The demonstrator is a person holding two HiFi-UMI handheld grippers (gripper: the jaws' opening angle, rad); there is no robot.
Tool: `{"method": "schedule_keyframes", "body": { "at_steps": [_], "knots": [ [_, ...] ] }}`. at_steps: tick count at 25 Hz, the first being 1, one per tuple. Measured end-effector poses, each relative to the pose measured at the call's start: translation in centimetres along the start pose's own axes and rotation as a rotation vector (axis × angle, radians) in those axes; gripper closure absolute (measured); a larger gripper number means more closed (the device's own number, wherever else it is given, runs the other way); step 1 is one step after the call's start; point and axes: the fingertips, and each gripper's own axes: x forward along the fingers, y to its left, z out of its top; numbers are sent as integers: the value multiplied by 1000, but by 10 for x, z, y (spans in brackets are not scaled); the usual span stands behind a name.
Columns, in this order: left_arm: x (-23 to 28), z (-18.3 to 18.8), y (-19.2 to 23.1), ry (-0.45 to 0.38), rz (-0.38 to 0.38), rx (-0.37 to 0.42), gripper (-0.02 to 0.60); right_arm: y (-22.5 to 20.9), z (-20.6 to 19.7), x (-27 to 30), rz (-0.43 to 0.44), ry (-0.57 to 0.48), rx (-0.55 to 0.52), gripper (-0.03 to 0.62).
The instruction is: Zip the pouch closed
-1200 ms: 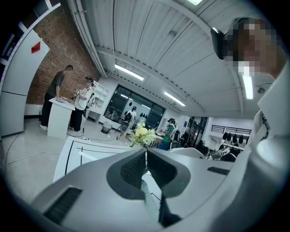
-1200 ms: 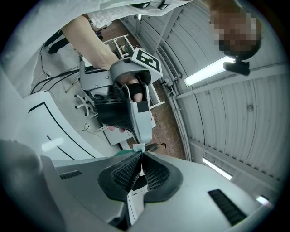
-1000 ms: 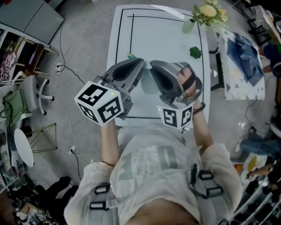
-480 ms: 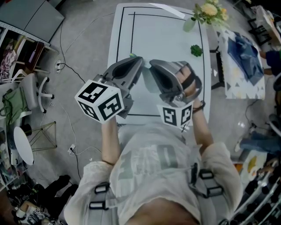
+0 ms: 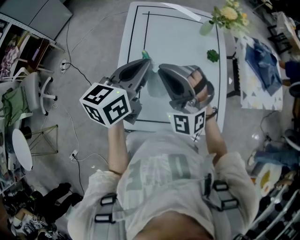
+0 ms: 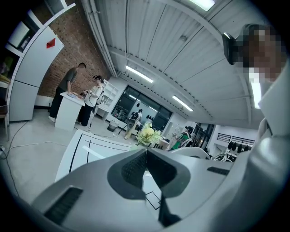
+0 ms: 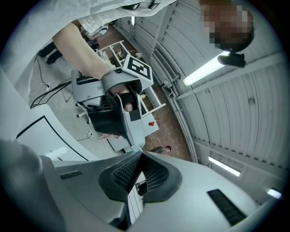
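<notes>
Both grippers are held up over the white table (image 5: 178,42), tips close together and pointing away from me. The left gripper (image 5: 149,62) has its jaws together in its own view (image 6: 146,150), with nothing seen between the pads. The right gripper (image 5: 161,69) is likewise shut (image 7: 140,154) and looks across at the left gripper (image 7: 115,108). A pale translucent shape (image 5: 154,86), perhaps the pouch, shows in the gap between them. A small green tip (image 5: 145,54) shows beside the left gripper's tip. Whether either is held, I cannot tell.
A vase of flowers (image 5: 227,13) and a small green object (image 5: 213,55) stand near the table's far right. A side table with blue cloth (image 5: 262,70) is to the right, a chair (image 5: 35,93) and cables to the left. People (image 6: 74,97) stand at a far counter.
The grippers have hardly moved. The table and the green tip have slid slightly to the right in the head view.
</notes>
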Motion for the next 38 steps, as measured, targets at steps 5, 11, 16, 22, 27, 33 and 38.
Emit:
{"method": "schedule_keyframes", "body": {
  "at_steps": [5, 11, 16, 22, 27, 33, 38],
  "knots": [
    [-1, -4, 6, 1, 33, -8, 575, 4, 0, -2, 20, -5, 10, 586],
    [1, -3, 19, 2, 93, 1, 575, 4, -2, -3, 26, -15, 15, 586],
    [1, -5, 34, -10, 129, -25, 575, 4, 0, -2, 25, -10, 18, 586],
    [-4, -9, 63, -12, 201, -59, 575, 3, 0, -2, 28, -11, 24, 586],
    [-7, -9, 74, -21, 238, -73, 575, 2, -1, -5, 31, -11, 30, 586],
    [-15, -10, 87, -35, 281, -88, 575, 4, 7, -3, 28, -25, 44, 586],
    [-18, -9, 98, -47, 319, -85, 575, 1, 8, -3, 23, -24, 57, 586]
  ]
}}
